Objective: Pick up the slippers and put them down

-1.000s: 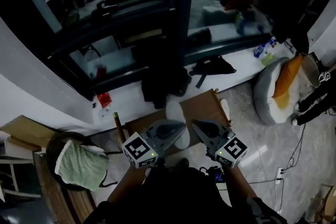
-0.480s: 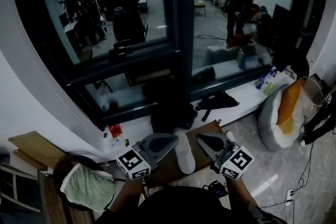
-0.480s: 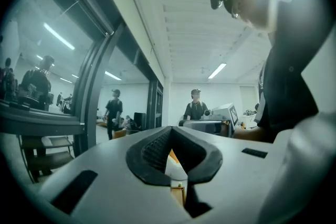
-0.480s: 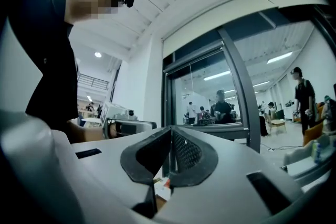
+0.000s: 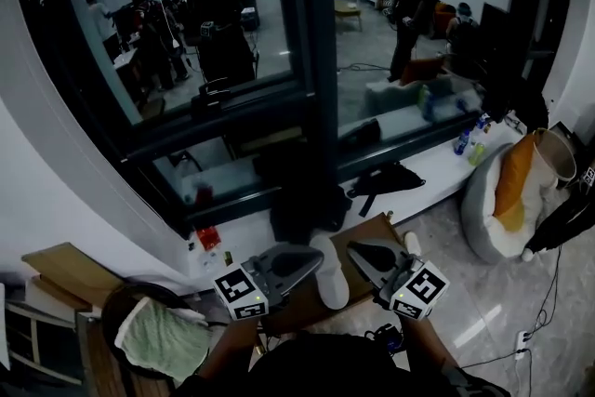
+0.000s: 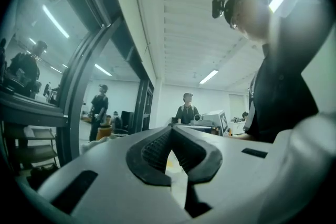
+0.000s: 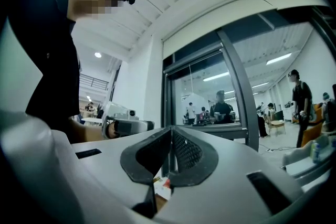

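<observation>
A white slipper (image 5: 331,274) lies on a brown board (image 5: 372,230) on the floor; in the head view it shows between my two grippers, well below them. A second white piece (image 5: 410,244), likely the other slipper, peeks out at the board's right edge. My left gripper (image 5: 318,257) is held up level, shut with nothing in it; its pads meet at the tip in the left gripper view (image 6: 171,128). My right gripper (image 5: 352,247) is beside it, also shut and empty (image 7: 170,129). Neither gripper view shows a slipper.
A dark window frame (image 5: 311,60) and a white sill (image 5: 437,165) stand ahead, with a black bag (image 5: 383,178) on the sill and a black backpack (image 5: 302,200) below. A basket with a green towel (image 5: 163,339) is at left, a beanbag (image 5: 507,200) at right. People stand behind the glass.
Both grippers have risen together and stayed shut. The head view has tilted upward, so more of the window and the room behind it shows.
</observation>
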The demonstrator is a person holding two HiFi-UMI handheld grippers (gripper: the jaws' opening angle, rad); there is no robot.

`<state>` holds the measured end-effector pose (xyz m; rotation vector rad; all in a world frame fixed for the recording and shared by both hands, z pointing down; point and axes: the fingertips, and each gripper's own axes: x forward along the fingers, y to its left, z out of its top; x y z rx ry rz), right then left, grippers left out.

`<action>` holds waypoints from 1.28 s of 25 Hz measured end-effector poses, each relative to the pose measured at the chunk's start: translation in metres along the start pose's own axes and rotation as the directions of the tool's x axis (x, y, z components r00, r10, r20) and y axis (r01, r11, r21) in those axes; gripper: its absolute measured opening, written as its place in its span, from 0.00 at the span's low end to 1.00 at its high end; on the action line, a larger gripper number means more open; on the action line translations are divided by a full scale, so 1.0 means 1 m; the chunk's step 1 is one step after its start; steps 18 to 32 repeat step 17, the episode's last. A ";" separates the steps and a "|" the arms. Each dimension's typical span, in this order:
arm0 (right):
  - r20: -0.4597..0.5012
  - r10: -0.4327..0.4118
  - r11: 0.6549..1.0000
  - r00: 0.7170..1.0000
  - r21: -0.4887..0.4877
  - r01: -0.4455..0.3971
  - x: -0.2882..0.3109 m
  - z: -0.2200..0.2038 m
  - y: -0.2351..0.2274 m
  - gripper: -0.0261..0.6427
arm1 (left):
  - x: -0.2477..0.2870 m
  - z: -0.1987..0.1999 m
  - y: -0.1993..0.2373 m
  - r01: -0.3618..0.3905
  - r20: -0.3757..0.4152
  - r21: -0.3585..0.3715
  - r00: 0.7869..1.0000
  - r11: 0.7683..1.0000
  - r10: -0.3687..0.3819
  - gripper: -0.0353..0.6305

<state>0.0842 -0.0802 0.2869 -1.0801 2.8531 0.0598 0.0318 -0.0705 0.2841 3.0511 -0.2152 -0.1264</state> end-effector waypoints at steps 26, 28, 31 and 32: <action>-0.060 -0.006 0.997 0.998 0.076 0.011 -0.030 -0.023 -0.015 0.08 | 0.014 -0.030 -0.019 -0.042 -0.015 -0.055 0.999 0.998 0.041 0.07; -0.060 -0.006 0.997 0.998 0.076 0.011 -0.030 -0.023 -0.015 0.08 | 0.014 -0.030 -0.019 -0.042 -0.015 -0.055 0.999 0.998 0.041 0.07; -0.060 -0.006 0.997 0.998 0.076 0.011 -0.030 -0.023 -0.015 0.08 | 0.014 -0.030 -0.019 -0.042 -0.015 -0.055 0.999 0.998 0.041 0.07; -0.060 -0.006 0.997 0.998 0.076 0.011 -0.030 -0.023 -0.015 0.08 | 0.014 -0.030 -0.019 -0.042 -0.015 -0.055 0.999 0.998 0.041 0.07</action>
